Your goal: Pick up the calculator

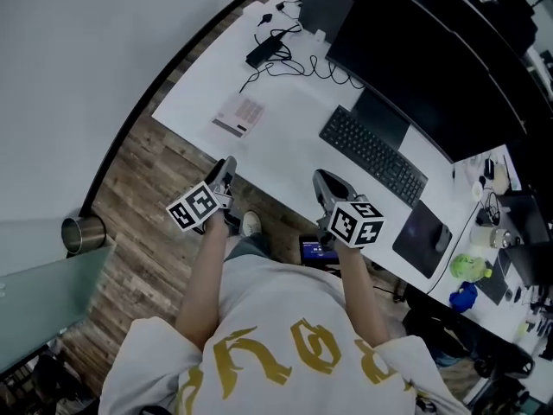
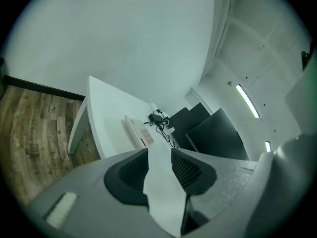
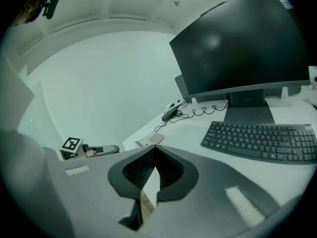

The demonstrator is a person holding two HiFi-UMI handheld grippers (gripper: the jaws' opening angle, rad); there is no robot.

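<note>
The calculator [image 1: 239, 115] is a flat white slab lying on the left part of the white desk [image 1: 294, 115], beyond both grippers. It also lies ahead in the left gripper view [image 2: 140, 133] and in the right gripper view [image 3: 151, 140]. My left gripper [image 1: 226, 169] hovers at the desk's front edge, just short of the calculator. Its jaws stand slightly apart around nothing [image 2: 159, 150]. My right gripper [image 1: 324, 180] is held in front of the keyboard, its jaw tips meeting with nothing between them [image 3: 154, 149].
A black keyboard [image 1: 373, 156] and a large dark monitor [image 1: 432, 59] fill the desk's right side, with a mouse pad [image 1: 422, 236] beyond. A power adapter with cables [image 1: 263, 52] lies at the far left. A metal bin [image 1: 82, 233] stands on the wooden floor.
</note>
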